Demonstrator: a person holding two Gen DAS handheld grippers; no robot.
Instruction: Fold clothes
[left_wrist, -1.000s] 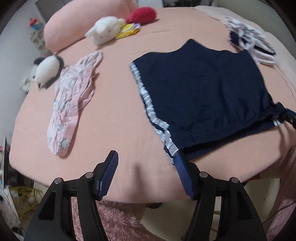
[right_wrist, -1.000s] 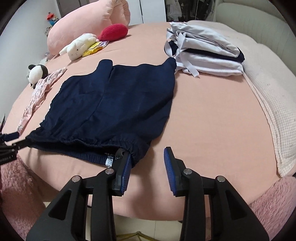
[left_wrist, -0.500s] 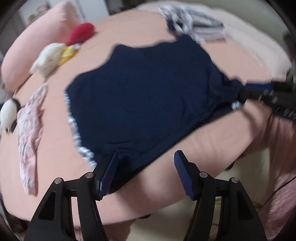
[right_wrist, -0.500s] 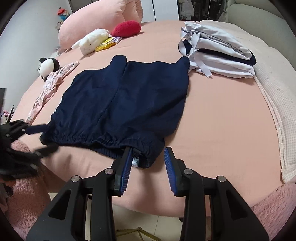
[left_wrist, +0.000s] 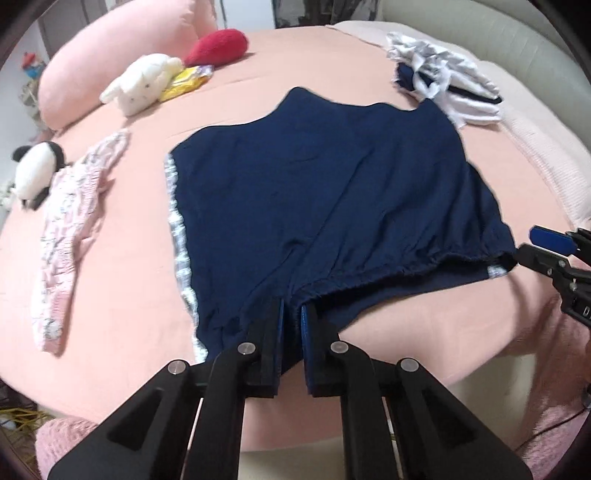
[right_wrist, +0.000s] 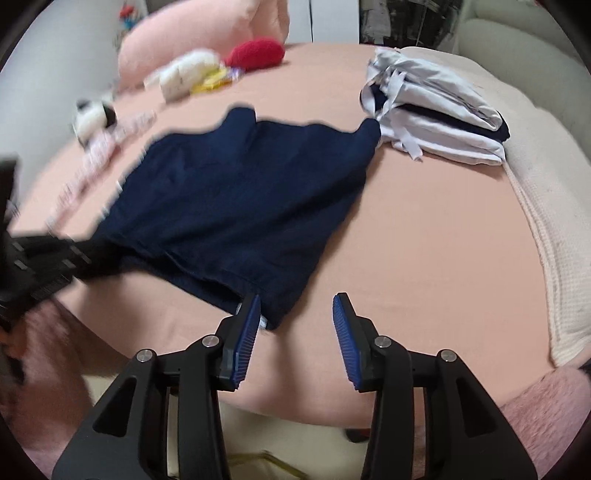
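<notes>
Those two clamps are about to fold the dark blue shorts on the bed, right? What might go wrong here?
1. The left gripper is closing on the navy shorts at the waistband, while the right gripper is opening with only the corner beside one pad. Lifting now could drag them lopsided.
2. The shorts' far corner touches the folded stack; a pull or flip might disturb it.

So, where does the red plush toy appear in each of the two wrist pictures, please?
Left wrist view: the red plush toy lies at the top, left of centre, on the far part of the bed.
Right wrist view: the same toy is at the top, slightly left of centre, a little blurred.
Shared landmark: the white rabbit plush lies just to its left in both views.
</notes>
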